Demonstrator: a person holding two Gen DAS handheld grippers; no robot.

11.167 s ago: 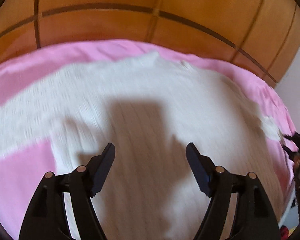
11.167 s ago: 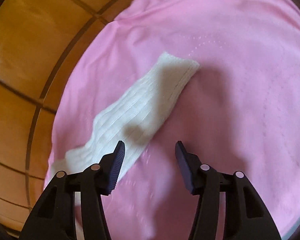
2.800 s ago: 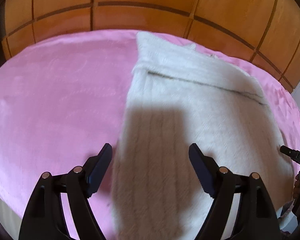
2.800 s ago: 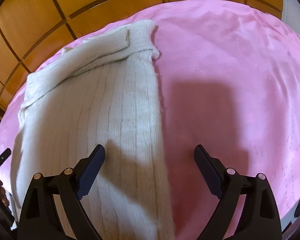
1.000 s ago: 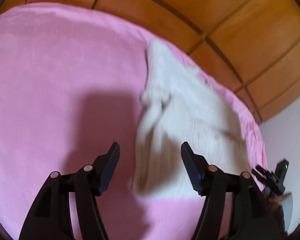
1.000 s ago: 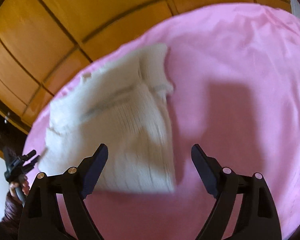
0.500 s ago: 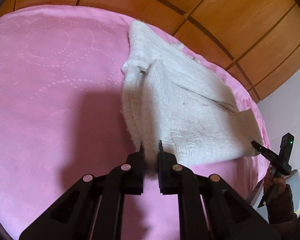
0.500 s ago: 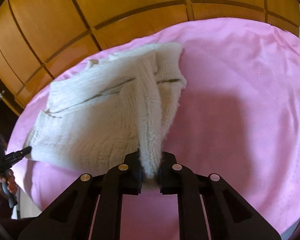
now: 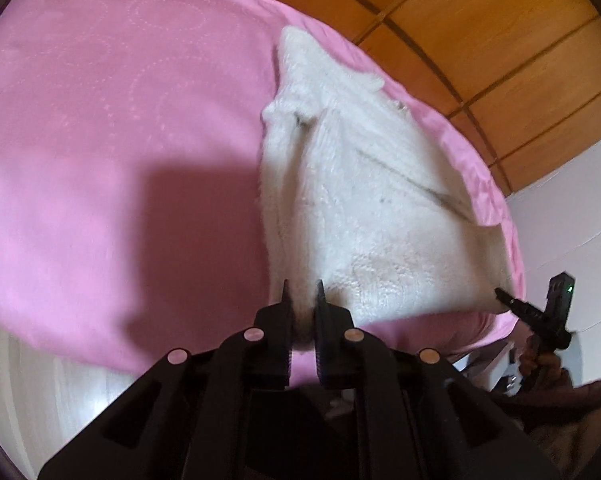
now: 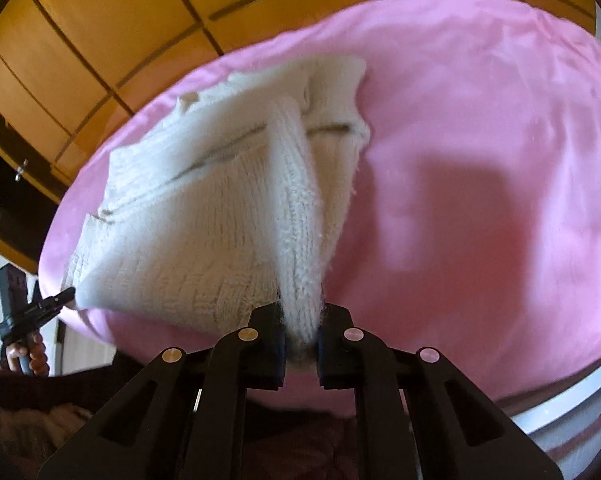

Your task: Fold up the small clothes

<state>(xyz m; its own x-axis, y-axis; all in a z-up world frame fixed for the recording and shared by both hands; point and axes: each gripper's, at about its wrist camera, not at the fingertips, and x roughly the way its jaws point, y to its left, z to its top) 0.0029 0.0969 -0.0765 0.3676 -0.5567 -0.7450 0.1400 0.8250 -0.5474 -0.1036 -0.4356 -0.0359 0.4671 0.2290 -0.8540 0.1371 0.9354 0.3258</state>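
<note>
My left hand-held gripper [image 9: 302, 292] is pinched tight at lower centre; my right hand-held gripper [image 10: 300, 312] is clamped likewise, both gripping knit.

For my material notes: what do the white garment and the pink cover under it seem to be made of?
White garment: probably knitted wool or acrylic yarn, matte and fuzzy; ribbed stitch rows and loose fibres at the edges show. Pink cover: likely soft fleece or brushed cloth, smooth with a faint sheen and stitched dotted circles.

Pink bed cover [image 9: 100, 152] against orange wood-panelled wall [image 10: 112, 20], white wall [image 9: 572, 208] at one side.
</note>
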